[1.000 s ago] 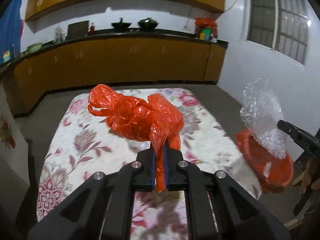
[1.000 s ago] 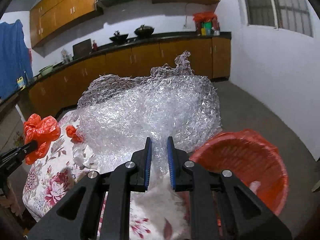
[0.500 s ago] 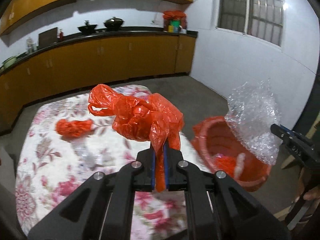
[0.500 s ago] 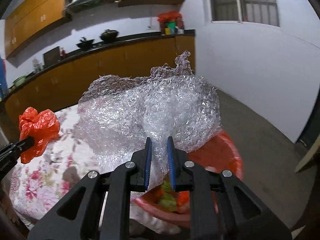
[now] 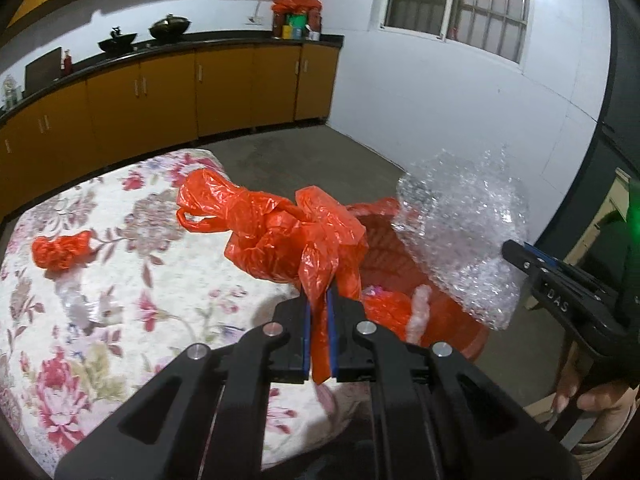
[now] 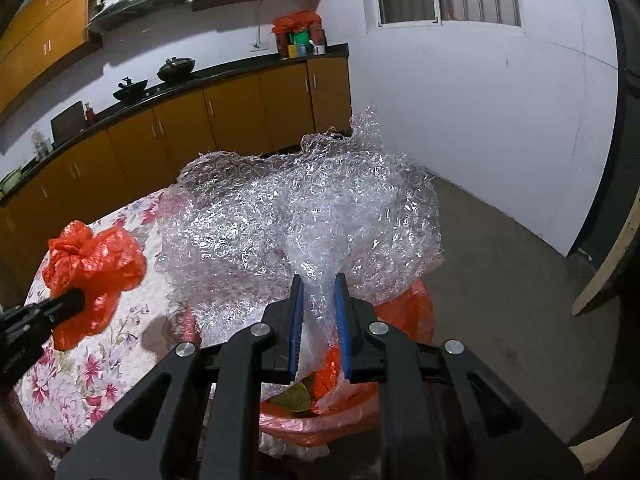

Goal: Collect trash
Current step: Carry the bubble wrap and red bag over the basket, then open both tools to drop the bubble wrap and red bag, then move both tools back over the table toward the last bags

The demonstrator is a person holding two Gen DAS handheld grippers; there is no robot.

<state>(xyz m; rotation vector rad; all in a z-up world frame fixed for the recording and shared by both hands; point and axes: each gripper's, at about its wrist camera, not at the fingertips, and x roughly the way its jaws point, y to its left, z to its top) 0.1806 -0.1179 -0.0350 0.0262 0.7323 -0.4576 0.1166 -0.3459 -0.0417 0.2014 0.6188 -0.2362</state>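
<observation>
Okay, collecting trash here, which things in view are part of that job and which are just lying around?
Part of the job:
- red plastic bag in left gripper
- bubble wrap in right gripper
- red bin
- small red wad on the tablecloth

Just lying around:
- woks
- containers on counter

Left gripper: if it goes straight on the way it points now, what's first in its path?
Apart from the orange plastic bag the left gripper is already shut on, probably the orange-lined trash bin beside the table: its near rim and the trash inside sit just ahead and slightly right. Depth is unclear in this fisheye view.
</observation>
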